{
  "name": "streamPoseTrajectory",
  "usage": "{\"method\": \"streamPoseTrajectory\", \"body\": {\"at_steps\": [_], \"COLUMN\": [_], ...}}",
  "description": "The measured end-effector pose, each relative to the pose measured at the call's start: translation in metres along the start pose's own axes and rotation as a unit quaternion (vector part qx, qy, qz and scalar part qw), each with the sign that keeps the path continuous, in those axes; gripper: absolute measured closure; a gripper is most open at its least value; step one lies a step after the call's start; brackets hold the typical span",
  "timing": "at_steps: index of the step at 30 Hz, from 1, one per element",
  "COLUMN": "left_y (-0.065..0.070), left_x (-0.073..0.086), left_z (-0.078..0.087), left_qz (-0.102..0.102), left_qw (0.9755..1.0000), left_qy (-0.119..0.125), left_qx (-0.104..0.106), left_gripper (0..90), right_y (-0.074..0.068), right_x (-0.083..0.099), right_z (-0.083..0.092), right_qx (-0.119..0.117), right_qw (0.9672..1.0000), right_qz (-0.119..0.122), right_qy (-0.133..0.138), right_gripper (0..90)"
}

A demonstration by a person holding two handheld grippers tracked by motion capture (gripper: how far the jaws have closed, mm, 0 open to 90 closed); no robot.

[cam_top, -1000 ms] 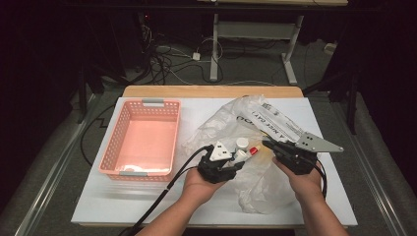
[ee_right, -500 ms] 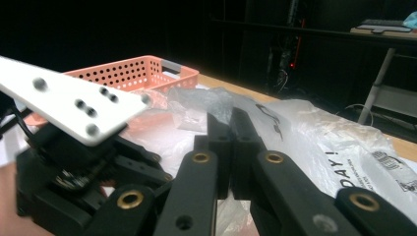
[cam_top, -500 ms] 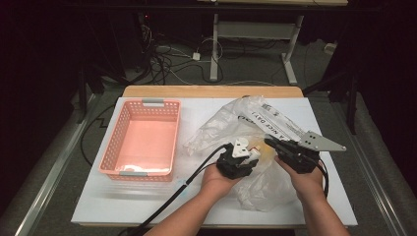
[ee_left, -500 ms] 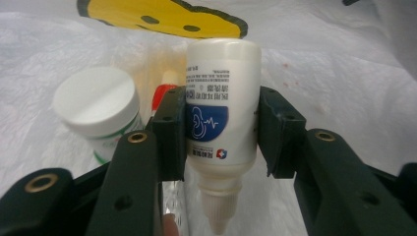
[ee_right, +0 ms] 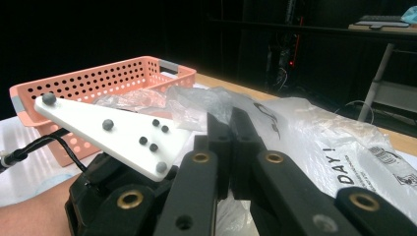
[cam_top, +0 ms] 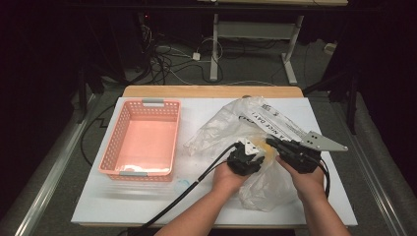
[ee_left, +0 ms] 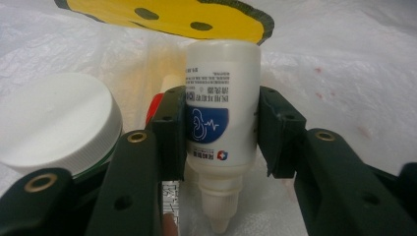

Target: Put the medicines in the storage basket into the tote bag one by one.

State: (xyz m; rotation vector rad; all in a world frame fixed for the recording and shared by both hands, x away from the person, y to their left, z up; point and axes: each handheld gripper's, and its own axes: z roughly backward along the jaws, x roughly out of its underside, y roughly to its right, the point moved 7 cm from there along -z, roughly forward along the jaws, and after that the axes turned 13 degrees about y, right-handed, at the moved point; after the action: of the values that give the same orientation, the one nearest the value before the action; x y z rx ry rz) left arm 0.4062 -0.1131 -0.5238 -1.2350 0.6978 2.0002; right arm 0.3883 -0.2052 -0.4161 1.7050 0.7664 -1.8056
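My left gripper [cam_top: 252, 149] is shut on a small white dropper bottle [ee_left: 222, 98] with a blue label, pads pressing both its sides and the nozzle pointing back at the camera. It sits at the mouth of a crinkled clear plastic bag [cam_top: 231, 123] printed with black letters and a yellow face. A white-lidded jar [ee_left: 54, 123] lies just left of the bottle, and something red shows behind the left jaw. My right gripper [cam_top: 273, 143] is shut on the bag's film [ee_right: 314, 142], close beside the left one. In its own view my right gripper [ee_right: 231, 123] has its jaws pressed together.
A pink perforated basket [cam_top: 142, 105] stands empty on the left of the white tabletop [cam_top: 196, 196]; its rim [ee_right: 98, 73] lies beyond the left gripper's marker plate [ee_right: 113, 130]. Cables trail off the front edge. Dark floor, wires and desk legs lie beyond the table.
My left gripper has moved right and down with the bottle, from open tabletop into the bag's mouth beside the right gripper. The right gripper has stayed put.
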Motion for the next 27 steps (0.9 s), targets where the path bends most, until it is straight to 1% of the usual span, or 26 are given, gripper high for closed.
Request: {"method": "streamPoseTrajectory", "body": {"at_steps": [3, 7, 9, 10, 12, 16, 20, 21, 23, 25, 27], "left_y": [0.000, 0.000, -0.001, -0.001, 0.000, -0.001, -0.002, -0.002, -0.003, -0.004, -0.005], "left_x": [0.001, -0.001, -0.002, -0.003, -0.003, 0.002, 0.013, 0.017, 0.023, 0.029, 0.035], "left_z": [-0.001, 0.003, 0.007, 0.010, 0.017, 0.035, 0.057, 0.062, 0.073, 0.086, 0.099], "left_qz": [0.000, 0.004, 0.004, 0.008, 0.007, 0.010, 0.000, 0.001, 0.003, -0.001, 0.003], "left_qw": [1.0000, 1.0000, 1.0000, 0.9999, 0.9998, 0.9996, 0.9993, 0.9993, 0.9990, 0.9991, 0.9990], "left_qy": [-0.001, 0.002, 0.003, 0.006, 0.009, 0.010, 0.004, 0.002, -0.005, -0.012, -0.016], "left_qx": [0.003, 0.006, 0.007, 0.003, 0.014, 0.024, 0.038, 0.038, 0.043, 0.042, 0.043], "left_gripper": [56.2, 47.7, 45.5, 45.1, 45.0, 42.9, 42.8, 41.4, 39.0, 36.2, 33.9], "right_y": [0.000, 0.001, 0.001, 0.000, -0.001, -0.001, -0.002, -0.002, -0.002, -0.003, -0.003], "right_x": [0.000, 0.000, 0.001, 0.001, 0.001, 0.000, 0.002, 0.002, 0.002, 0.002, 0.002], "right_z": [0.000, 0.000, 0.000, 0.000, -0.001, -0.001, 0.000, 0.000, 0.000, 0.000, 0.000], "right_qx": [0.001, 0.000, 0.001, 0.000, -0.002, -0.003, -0.004, -0.003, -0.003, -0.002, -0.002], "right_qw": [1.0000, 1.0000, 1.0000, 1.0000, 1.0000, 1.0000, 1.0000, 1.0000, 1.0000, 1.0000, 0.9999], "right_qz": [-0.002, -0.002, -0.002, 0.000, 0.003, 0.003, 0.004, 0.000, 0.004, 0.006, 0.008], "right_qy": [-0.001, 0.000, -0.002, -0.003, -0.003, -0.003, -0.006, -0.008, -0.006, -0.007, -0.008], "right_gripper": [90.0, 90.0, 90.0, 90.0, 90.0, 90.0, 90.0, 90.0, 90.0, 90.0, 90.0]}}
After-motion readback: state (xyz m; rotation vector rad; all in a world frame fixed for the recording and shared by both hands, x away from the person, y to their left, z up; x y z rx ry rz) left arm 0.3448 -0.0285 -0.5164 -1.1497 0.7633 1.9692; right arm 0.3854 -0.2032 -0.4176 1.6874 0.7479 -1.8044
